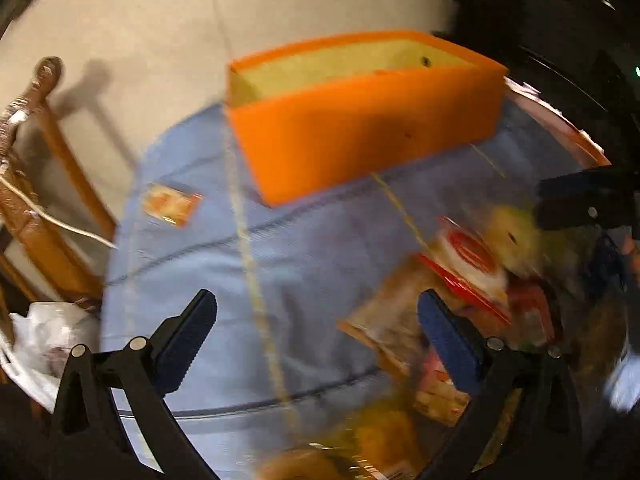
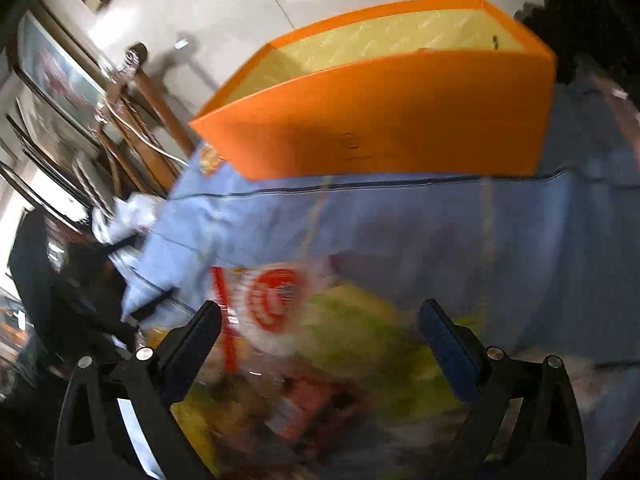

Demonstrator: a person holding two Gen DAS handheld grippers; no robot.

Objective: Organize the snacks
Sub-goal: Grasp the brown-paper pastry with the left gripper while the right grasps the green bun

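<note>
**Both grippers spread wide over the snack pile**

The left gripper (image 1: 316,340) hangs with its jaws wide apart and nothing between them, over the blue cloth (image 1: 280,248) at the bottom of its frame. The snack pile (image 1: 460,292) lies lower right, just beside its right finger, too blurred to tell the packets apart. The right gripper (image 2: 320,340) is likewise spread and empty-handed, directly above the pile (image 2: 320,344), where a red-and-white packet (image 2: 272,300) and a green one (image 2: 352,320) show between its fingers. I'd guess it is lined up to pick one.

The orange box (image 2: 380,120) stands open-topped at upper centre, well apart from the pile, presumably there to receive the snacks; its yellow lining shows nothing visible inside. One small packet (image 1: 170,203) lies alone at left centre of the left view, near the box corner.
</note>
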